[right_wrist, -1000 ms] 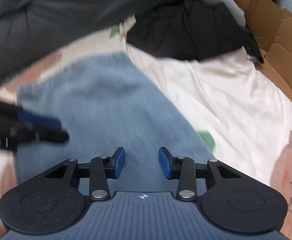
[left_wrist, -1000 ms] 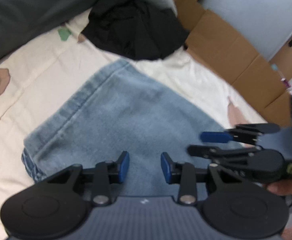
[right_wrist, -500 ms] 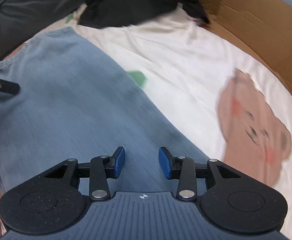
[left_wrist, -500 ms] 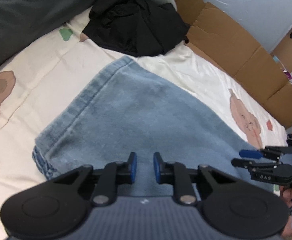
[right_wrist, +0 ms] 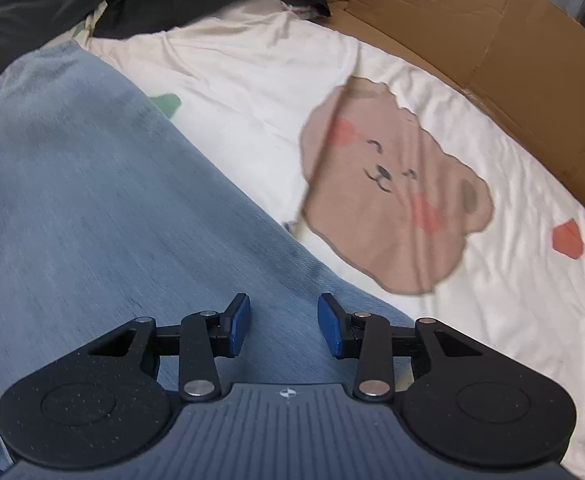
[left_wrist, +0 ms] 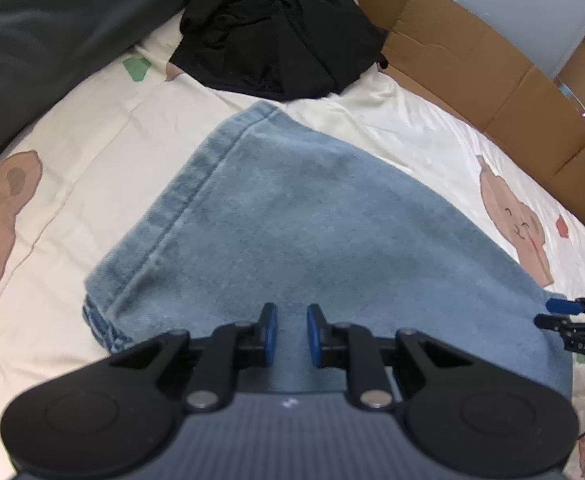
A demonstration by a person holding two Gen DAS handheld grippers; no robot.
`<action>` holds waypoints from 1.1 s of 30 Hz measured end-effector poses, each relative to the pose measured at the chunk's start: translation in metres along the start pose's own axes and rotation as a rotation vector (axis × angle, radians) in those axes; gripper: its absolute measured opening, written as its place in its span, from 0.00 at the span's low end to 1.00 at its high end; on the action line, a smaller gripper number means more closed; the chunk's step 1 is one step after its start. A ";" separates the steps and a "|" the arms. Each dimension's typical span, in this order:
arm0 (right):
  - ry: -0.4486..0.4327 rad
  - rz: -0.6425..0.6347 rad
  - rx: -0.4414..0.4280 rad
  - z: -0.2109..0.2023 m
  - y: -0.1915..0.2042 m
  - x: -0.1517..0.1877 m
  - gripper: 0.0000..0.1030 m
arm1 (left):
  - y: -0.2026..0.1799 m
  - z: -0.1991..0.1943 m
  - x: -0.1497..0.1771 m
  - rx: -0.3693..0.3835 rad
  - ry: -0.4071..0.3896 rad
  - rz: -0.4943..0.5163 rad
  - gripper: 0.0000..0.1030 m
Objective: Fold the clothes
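Light blue jeans (left_wrist: 292, 220) lie folded flat on the cream bed sheet (left_wrist: 92, 128), hem and seam at the left. My left gripper (left_wrist: 292, 330) points down at their near part. Its jaws stand narrow with denim filling the gap between the blue pads (left_wrist: 270, 332). In the right wrist view my right gripper (right_wrist: 284, 326) hovers open over the jeans (right_wrist: 72, 200), close to their right edge, with nothing between its pads. The left wrist view shows that right gripper (left_wrist: 548, 313) small at the far right edge of the denim.
A black garment (left_wrist: 276, 36) is heaped at the back of the bed, with dark grey bedding (left_wrist: 32, 20) to its left. A flattened cardboard box (left_wrist: 472, 64) lines the far side. A bear print (right_wrist: 392, 184) marks the sheet right of the jeans.
The left jaws have narrowed onto the denim while that hand stayed put. The right gripper has slid rightward along the jeans to their right edge, still open.
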State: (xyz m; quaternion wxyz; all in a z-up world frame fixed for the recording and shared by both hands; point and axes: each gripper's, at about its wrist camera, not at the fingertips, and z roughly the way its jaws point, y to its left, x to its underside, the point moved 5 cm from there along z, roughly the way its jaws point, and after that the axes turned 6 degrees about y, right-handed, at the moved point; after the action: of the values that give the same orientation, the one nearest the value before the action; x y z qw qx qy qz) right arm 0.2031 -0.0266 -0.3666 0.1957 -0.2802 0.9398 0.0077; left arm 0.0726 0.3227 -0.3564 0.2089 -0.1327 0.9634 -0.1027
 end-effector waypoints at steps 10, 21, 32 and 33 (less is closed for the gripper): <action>0.031 0.049 0.051 -0.006 -0.029 0.020 0.41 | 0.006 -0.006 0.006 0.002 -0.005 -0.016 0.17; 0.007 0.198 0.080 -0.018 -0.045 0.023 0.40 | 0.012 -0.015 0.004 0.006 -0.022 -0.019 0.18; 0.088 0.286 -0.014 -0.026 -0.011 0.065 0.17 | 0.010 -0.022 0.011 0.027 -0.025 -0.011 0.18; 0.093 0.282 -0.018 -0.027 -0.005 0.070 0.17 | 0.010 -0.022 0.013 0.027 -0.024 -0.013 0.18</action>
State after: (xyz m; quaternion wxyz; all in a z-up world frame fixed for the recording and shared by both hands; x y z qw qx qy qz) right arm 0.1426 -0.0710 -0.3666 0.1465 -0.1472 0.9777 0.0305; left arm 0.0498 0.3320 -0.3439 0.2217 -0.1374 0.9584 -0.1156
